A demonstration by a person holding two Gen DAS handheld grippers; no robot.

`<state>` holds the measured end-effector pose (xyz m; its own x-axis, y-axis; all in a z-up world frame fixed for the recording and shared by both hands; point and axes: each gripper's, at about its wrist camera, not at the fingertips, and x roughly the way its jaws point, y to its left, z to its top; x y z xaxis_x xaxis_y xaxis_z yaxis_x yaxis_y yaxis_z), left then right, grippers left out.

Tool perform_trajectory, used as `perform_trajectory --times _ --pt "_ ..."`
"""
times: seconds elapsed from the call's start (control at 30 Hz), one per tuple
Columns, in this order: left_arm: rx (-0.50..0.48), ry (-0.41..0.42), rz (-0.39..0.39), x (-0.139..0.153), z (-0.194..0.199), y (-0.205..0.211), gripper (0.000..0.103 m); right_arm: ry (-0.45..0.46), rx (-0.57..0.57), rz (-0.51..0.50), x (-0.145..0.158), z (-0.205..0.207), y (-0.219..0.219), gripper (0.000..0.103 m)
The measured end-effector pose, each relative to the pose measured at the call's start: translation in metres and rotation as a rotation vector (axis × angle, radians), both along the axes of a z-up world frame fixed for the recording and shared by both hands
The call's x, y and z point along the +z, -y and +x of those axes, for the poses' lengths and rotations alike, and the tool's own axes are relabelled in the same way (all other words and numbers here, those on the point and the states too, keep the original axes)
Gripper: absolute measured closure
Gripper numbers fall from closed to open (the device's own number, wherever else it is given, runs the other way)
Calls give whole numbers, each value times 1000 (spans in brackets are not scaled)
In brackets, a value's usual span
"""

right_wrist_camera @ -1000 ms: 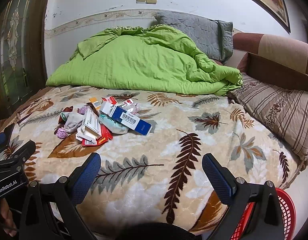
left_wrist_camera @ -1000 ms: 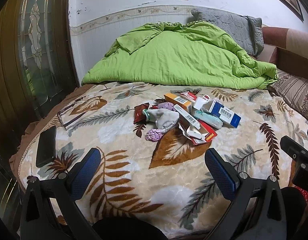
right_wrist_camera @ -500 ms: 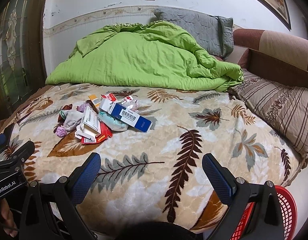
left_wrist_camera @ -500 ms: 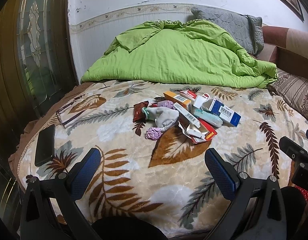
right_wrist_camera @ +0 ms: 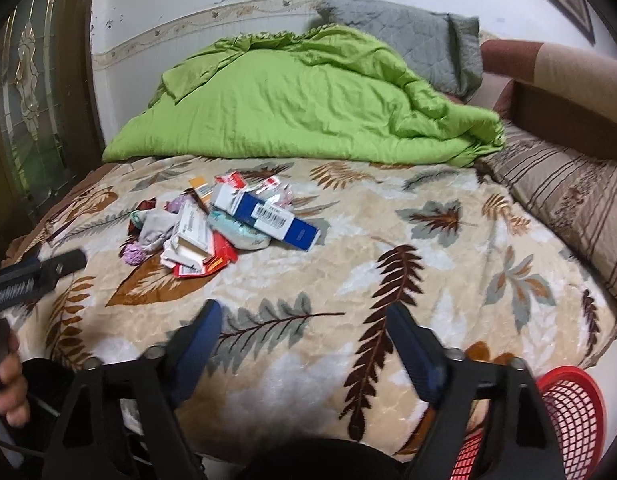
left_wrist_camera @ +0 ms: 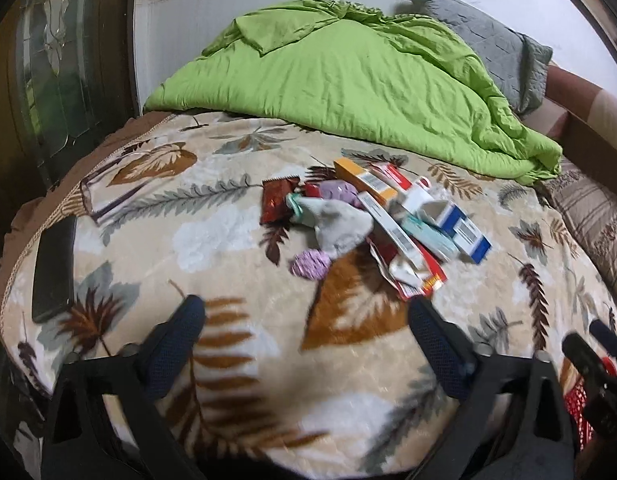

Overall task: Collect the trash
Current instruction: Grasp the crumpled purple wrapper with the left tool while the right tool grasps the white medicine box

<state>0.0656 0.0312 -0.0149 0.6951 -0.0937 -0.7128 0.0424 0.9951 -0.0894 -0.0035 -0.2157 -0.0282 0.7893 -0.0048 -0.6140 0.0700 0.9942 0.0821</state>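
A pile of trash lies on the leaf-patterned blanket: cardboard boxes, a blue and white box, a brown wrapper, a grey rag and a purple crumpled ball. The pile also shows in the right wrist view. My left gripper is open and empty, just short of the pile. My right gripper is open and empty over the blanket, to the right of the pile. A red mesh basket stands beside the bed at the lower right.
A green duvet is heaped at the back of the bed, with a grey pillow behind it. A black phone lies near the left edge. A striped cushion lies at the right. A dark wooden door stands on the left.
Both grippers have moved forward and lower towards the bed; the trash pile looks nearer. Both stay open and empty.
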Motion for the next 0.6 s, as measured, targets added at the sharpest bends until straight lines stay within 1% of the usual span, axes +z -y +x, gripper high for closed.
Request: perform_trajectory --times 0.03,0.07,0.1,0.17,0.2,0.23,0.27,0.3,0.33,0.4,0.43,0.47,0.5,0.57,0.6 --pt "1 -16 13 -1 8 -1 23 -13 10 11 -1 2 1 32" --pt "-1 -38 -3 -3 15 -2 32 -25 19 18 -2 4 1 38" --pt "-2 -98 32 -8 27 -5 35 -7 24 17 -5 4 1 39" --pt "-6 -164 7 -16 44 -5 40 -16 36 17 -5 5 1 40" --pt "-8 -138 -49 -18 51 -7 43 -13 40 14 -6 5 0 40" --pt "-11 -86 -122 -19 56 -6 49 -11 52 17 -5 5 -1 41" --pt "-18 -55 -170 -21 60 -4 52 -14 64 18 -5 6 -2 44" --pt "-25 -42 -198 -23 65 0 53 -18 80 28 -5 8 -3 45" --pt "-25 -43 -206 -25 70 1 55 -26 100 39 -5 11 -5 47" --pt "-25 -70 -198 -31 80 6 58 -34 127 51 -5 18 -8 47" --pt "-20 -81 -199 -34 84 8 61 -35 142 54 -4 23 -11 48" --pt "-16 -96 -199 -38 88 7 63 -34 162 64 -2 27 -14 47" --pt "-13 -115 -201 -42 93 7 64 -34 186 57 0 33 -21 47" --pt "-6 -148 -207 -50 102 4 71 -24 215 36 5 44 -33 47" --pt "1 -171 -184 -55 106 2 72 -25 235 37 6 51 -40 47"
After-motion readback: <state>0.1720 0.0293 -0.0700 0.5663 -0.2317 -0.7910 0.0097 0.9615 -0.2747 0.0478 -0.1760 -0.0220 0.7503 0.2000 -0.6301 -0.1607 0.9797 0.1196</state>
